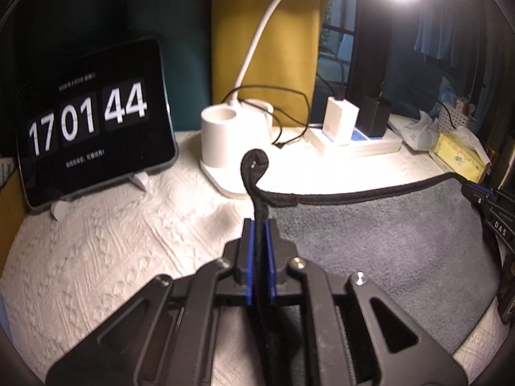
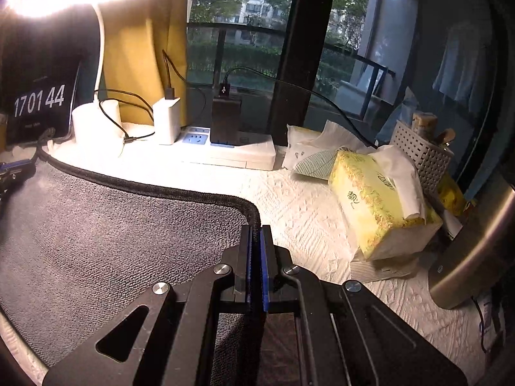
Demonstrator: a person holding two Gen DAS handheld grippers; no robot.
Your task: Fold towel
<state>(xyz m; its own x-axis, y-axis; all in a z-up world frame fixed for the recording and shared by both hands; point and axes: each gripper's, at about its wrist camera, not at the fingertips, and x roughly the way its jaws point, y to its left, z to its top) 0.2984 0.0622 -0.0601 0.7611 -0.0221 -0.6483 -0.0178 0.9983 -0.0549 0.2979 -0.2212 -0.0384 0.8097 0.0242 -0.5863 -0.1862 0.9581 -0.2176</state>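
- The left tool (image 1: 260,225) is clamped on the black-edged corner of the grey towel (image 1: 386,234).
- The right tool (image 2: 256,231) pinches the other corner of the towel (image 2: 112,225).
- The towel spreads between them over the white bench (image 2: 305,212).

Grey pile towel (image 2: 112,234) with black stitched hem, spread flat on the white textured cloth, far corners at 10 and 2 o'clock pinched and lifted.

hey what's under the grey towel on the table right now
The grey towel lies on a white textured table cover, which shows all around it. Both claws, left and right, pinch its black edge. Anything beneath its middle is covered.
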